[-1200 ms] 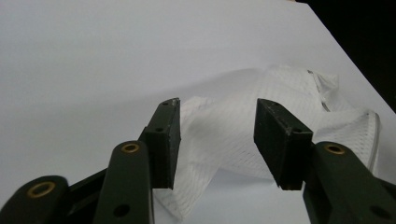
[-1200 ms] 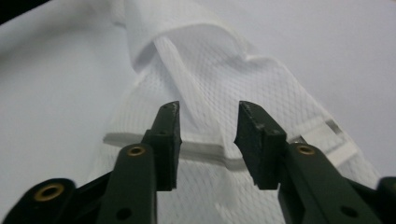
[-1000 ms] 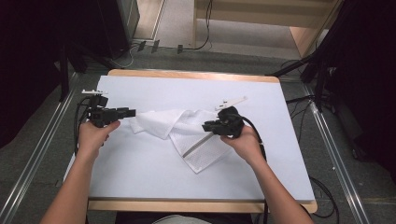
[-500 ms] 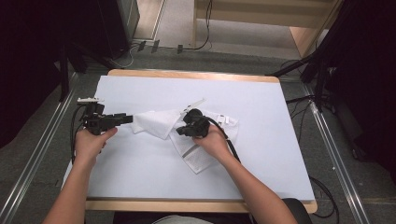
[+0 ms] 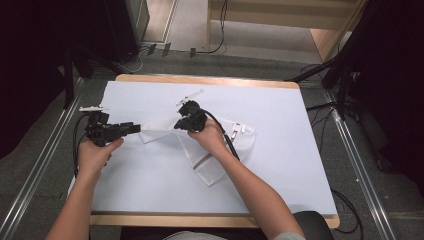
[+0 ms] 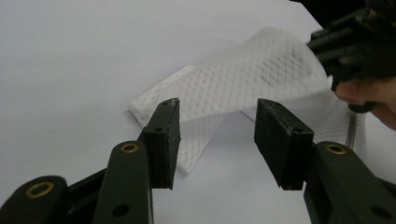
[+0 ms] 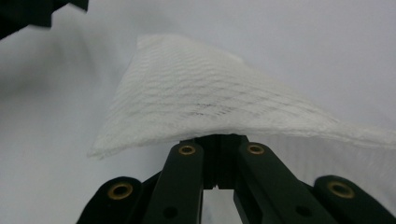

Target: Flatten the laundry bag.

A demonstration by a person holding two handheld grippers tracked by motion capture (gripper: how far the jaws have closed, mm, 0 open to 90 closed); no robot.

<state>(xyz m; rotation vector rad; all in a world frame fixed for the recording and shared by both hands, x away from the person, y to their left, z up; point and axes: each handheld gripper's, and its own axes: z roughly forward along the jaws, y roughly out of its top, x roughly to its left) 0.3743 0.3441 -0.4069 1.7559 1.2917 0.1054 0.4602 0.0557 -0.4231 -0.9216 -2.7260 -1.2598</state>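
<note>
White mesh laundry bag (image 5: pixel 215 150) lying crumpled at the centre of the table (image 5: pixel 280 100), one flap lifted and drawn toward the left. The right gripper (image 5: pixel 181 121) has its jaws clamped fully together on a fold of the mesh; in the right gripper view the fabric (image 7: pixel 205 102) drapes over the closed jaw tips as a raised ridge. The left gripper (image 5: pixel 134 127) stands beside the bag's left corner with its jaws at a moderate gap and nothing between them; in the left gripper view the corner of the mesh (image 6: pixel 187 121) lies flat on the table just beyond the pads (image 6: pixel 163 140).

Risks from this configuration, as judged:
- The pinch appears to take only a thin edge of mesh, though the exact depth of bite is hidden behind the jaws; a further pull could let the fabric slip out and the fold collapse.
- The zipper strip (image 5: pixel 231 140) rests under the right forearm, so dragging may snag it and skew the bag.
- The left jaws, closing on a flat corner, could scrape the table and push the mesh away instead of gripping it.
- Uneven tension between the grippers would bunch the fold.
</note>
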